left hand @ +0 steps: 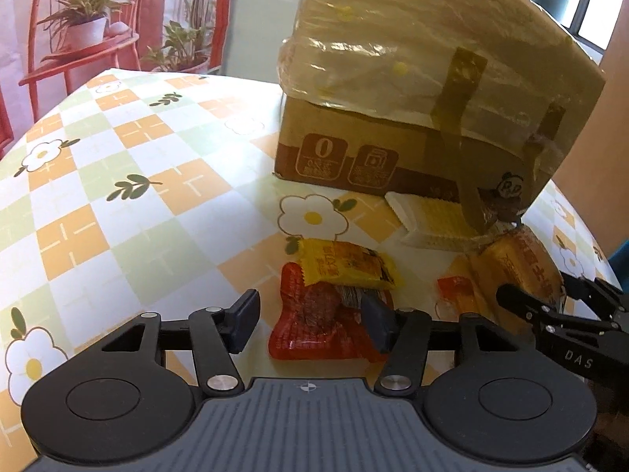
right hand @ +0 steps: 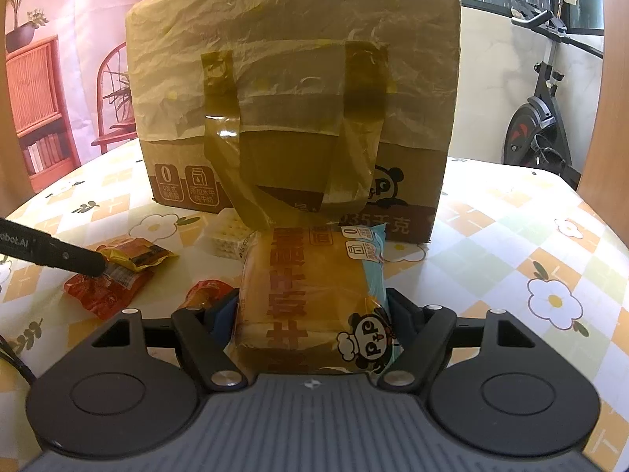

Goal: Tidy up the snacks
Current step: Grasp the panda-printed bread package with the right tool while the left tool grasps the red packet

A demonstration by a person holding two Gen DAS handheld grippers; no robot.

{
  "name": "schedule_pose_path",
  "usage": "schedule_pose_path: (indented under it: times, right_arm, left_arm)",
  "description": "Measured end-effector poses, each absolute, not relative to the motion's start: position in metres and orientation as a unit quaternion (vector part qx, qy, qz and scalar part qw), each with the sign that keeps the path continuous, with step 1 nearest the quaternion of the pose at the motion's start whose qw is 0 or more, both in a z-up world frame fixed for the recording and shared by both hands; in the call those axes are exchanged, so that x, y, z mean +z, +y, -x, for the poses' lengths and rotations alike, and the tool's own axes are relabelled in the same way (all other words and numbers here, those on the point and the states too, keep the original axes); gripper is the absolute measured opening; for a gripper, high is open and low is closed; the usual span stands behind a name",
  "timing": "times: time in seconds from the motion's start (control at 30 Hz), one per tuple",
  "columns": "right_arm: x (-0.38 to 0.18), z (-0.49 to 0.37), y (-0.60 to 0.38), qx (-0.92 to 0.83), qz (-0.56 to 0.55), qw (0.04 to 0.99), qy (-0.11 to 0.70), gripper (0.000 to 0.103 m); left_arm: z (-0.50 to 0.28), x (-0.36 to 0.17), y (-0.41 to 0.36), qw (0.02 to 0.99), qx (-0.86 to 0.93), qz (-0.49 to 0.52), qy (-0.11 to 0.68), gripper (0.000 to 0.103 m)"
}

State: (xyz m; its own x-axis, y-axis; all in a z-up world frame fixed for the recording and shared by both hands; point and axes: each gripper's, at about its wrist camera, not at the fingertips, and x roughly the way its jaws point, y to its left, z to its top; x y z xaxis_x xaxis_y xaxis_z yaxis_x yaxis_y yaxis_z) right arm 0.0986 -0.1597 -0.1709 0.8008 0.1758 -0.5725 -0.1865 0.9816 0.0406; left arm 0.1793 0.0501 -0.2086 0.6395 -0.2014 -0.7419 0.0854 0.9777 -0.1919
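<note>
A red snack packet [left hand: 314, 330] lies on the flowered tablecloth [left hand: 118, 181], and a yellow packet [left hand: 346, 267] rests across its far end. My left gripper [left hand: 310, 324] stands open around the red packet: the right pad lies on its edge, the left pad is clear of it. My right gripper [right hand: 312, 314] is shut on a wrapped bread loaf [right hand: 310, 295] with a panda print, just in front of the taped cardboard box [right hand: 295, 78]. The left gripper's finger [right hand: 78, 261] shows at the red packet [right hand: 102, 291].
A white cracker pack [left hand: 428, 216] and a small orange packet [left hand: 456, 291] lie before the box. A plastic liner is taped over the box's rim. Red chair with potted plants [left hand: 82, 27] stands beyond the table. An exercise bike [right hand: 542, 118] is at the right.
</note>
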Motion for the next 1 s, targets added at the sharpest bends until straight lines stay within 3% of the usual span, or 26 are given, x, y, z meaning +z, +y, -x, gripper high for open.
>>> schedule_pose_path:
  times: [0.17,0.53,0.57,0.63,1.0]
  right_arm:
    - [-0.1711,-0.0992,-0.1606,0.097,0.006,0.948,0.302,0.077]
    - [-0.1712,-0.0996,-0.1605,0.098,0.006,0.948,0.303,0.077]
    - [-0.1712,-0.0995,-0.1605,0.098,0.006,0.948,0.303,0.077]
    - [-0.1711,-0.0996,-0.1605,0.098,0.006,0.948,0.303,0.077]
    - [-0.1711,-0.0996,-0.1606,0.098,0.006,0.948,0.303,0.077]
  left_arm:
    - [-0.1808,-0.212,0.0515,0.903,-0.081,0.069,0.416,0.047]
    - [-0.1785,-0.213,0.0482,0.908,-0.082,0.047,0.408,0.046]
    - [-0.1788,-0.2131,0.0504,0.908,-0.083,0.05,0.407,0.035]
    - [-0.1789,-0.2116,0.0534,0.908,-0.095,0.06,0.403,0.027]
    - [-0.175,-0.2083,0.0522,0.915,-0.099,0.052,0.388,0.027]
